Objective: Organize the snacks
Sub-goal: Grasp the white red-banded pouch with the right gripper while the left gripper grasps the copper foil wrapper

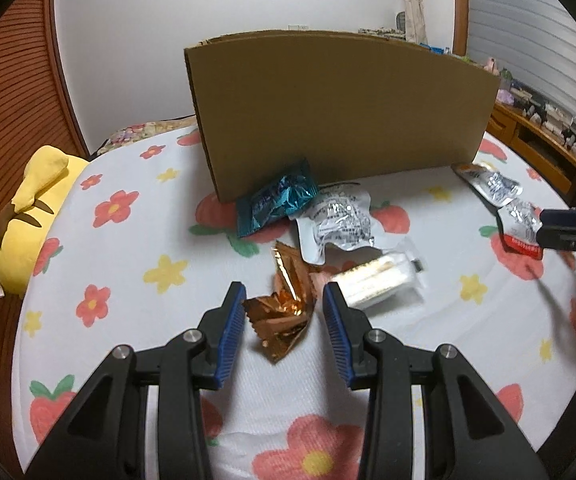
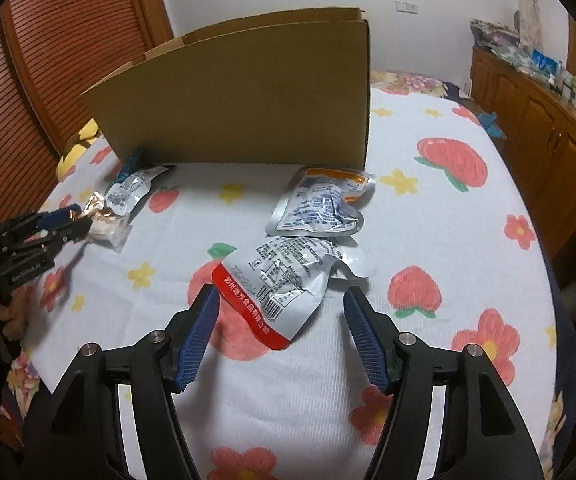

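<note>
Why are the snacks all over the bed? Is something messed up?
Nothing is torn or spilled. The packets just lie loose on the blanket outside the box: a gold one between the left gripper fingers, a red-edged one by the right gripper.

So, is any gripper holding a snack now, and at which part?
Nothing is held. The left gripper is open around the copper wrapper; the right gripper is open around the red-edged pouch.
</note>
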The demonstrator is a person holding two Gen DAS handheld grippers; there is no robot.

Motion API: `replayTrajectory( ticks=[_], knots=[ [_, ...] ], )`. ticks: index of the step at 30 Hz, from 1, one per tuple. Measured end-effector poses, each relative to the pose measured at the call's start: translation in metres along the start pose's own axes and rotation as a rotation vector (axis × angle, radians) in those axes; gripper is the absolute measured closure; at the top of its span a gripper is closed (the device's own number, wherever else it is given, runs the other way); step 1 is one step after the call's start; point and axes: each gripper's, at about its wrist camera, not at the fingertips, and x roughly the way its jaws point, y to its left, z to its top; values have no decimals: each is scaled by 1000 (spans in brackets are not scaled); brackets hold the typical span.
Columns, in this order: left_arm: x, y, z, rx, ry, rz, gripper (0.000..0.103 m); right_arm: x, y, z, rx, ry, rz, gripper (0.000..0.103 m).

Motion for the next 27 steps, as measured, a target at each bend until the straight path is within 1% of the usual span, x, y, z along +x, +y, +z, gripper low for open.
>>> replayTrajectory(
  ticks=[7, 13, 19, 25, 27],
  knots=[
    [2, 3, 0, -15, 10, -9, 64, 10, -8, 4, 56, 12, 29, 36],
    [3, 3, -1, -20, 16, -6, 64, 18, -4, 15, 58, 12, 20, 36],
    [4, 3, -1, -26, 17, -8, 64, 27, 1, 21, 35, 4, -45, 34],
    [4, 5, -2, -34, 18, -12, 64, 33, 19, 12, -99, -1, -144, 35],
    [4, 5, -2, -36, 18, -14, 64, 33, 19, 11, -108, -6, -145, 37]
  ],
)
